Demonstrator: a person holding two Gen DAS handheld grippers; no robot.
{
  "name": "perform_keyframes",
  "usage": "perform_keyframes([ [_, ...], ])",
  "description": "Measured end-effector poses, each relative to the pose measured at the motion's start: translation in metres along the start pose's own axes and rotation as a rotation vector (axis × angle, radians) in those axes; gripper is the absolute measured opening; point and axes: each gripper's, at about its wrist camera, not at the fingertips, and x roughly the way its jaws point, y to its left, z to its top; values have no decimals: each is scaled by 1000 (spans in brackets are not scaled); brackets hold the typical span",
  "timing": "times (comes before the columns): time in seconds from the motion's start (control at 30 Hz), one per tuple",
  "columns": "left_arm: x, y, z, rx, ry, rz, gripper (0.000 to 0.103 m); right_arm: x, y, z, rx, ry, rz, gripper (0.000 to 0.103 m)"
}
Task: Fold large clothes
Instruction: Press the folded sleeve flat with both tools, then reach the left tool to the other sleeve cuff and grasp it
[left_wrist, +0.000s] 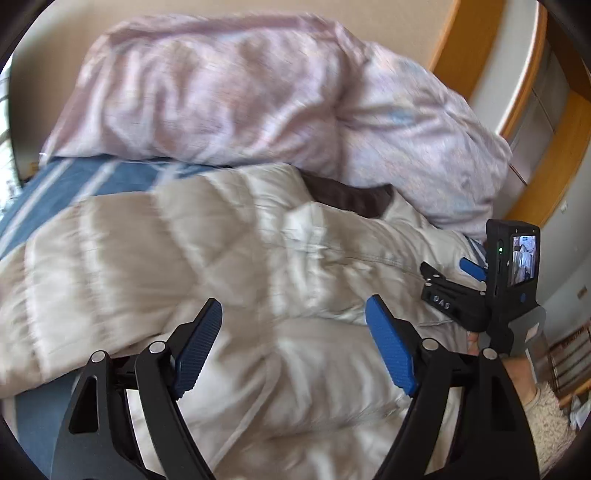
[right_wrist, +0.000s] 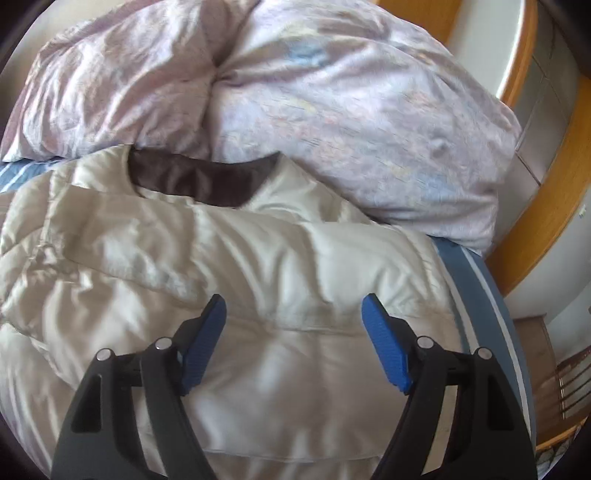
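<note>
Between folds: both left gripper (left_wrist: 293, 321) and right gripper (right_wrist: 293, 317) jaws open, empty, above quilted cream coat (right_wrist: 229, 258) (collar lining dark) on bed (left_wrist: 48, 192); fresh edge grasp judged necessary.

Daylight, soft and fairly bright, in both views. The left wrist view is smeared by motion blur across the pale quilted coat (left_wrist: 229, 258) and the pink duvet (left_wrist: 207, 92); the right wrist view is sharper, mildly soft. Sheen on the coat's satin folds. Fisheye bending and dark vignetting mark all corners.
</note>
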Motion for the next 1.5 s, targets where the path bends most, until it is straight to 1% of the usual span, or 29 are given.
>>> perform_keyframes([
  [0.03,-13,12,-6,-18,-17,28,84,5,12,-1,-29,37,24,80],
  [0.07,-25,26,-11,-43,-27,53,86,18,27,-5,-84,106,19,79],
  [0.1,-37,44,-20,-85,-34,81,86,23,35,-8,-121,117,-15,80],
  [0.13,-49,63,-30,-137,-38,106,86,21,41,-8,-147,83,-46,80],
  [0.17,-57,80,-36,-187,-39,122,86,19,42,-7,-155,88,-53,80],
  [0.27,-91,140,-68,-389,-58,171,86,13,28,-2,-57,115,11,81],
  [0.3,-104,160,-80,-459,-77,189,86,8,20,-2,0,115,40,81],
  [0.37,-121,183,-97,-542,-105,223,86,2,12,-3,56,101,61,82],
  [0.47,-136,211,-113,-650,-137,264,86,-11,2,-4,141,88,125,82],
  [0.53,-140,223,-121,-711,-153,268,85,-19,0,-5,181,88,175,82],
  [0.63,-142,242,-129,-808,-170,255,84,-31,2,-5,192,79,213,82],
  [0.83,-141,266,-141,-977,-211,188,83,-51,0,-4,201,49,242,82],
  [1.0,-140,276,-140,-1047,-232,161,81,-59,-2,-5,199,35,253,82],
  [1.1,-139,284,-140,-1095,-251,157,76,-61,0,-6,191,34,255,82],
  [1.2,-140,297,-139,-1134,-275,176,70,-61,3,-8,178,36,260,82],
  [1.23,-140,300,-139,-1146,-280,181,66,-61,4,-9,175,36,260,82],
  [1.3,-140,307,-140,-1170,-288,182,61,-61,4,-11,170,36,262,82],
  [1.33,-140,309,-141,-1180,-292,187,56,-61,4,-12,169,35,262,82],
  [1.37,-140,312,-142,-1191,-298,195,48,-61,3,-13,168,34,263,82],
  [1.4,-140,315,-142,-1200,-299,204,44,-61,2,-14,168,34,264,82],
  [1.43,-140,317,-142,-1207,-299,207,35,-61,2,-14,166,35,265,82],
  [1.47,-140,318,-143,-1209,-301,206,30,-61,2,-14,165,34,265,82],
  [1.5,-140,317,-141,-1202,-301,210,28,-61,1,-15,162,32,266,82],
])
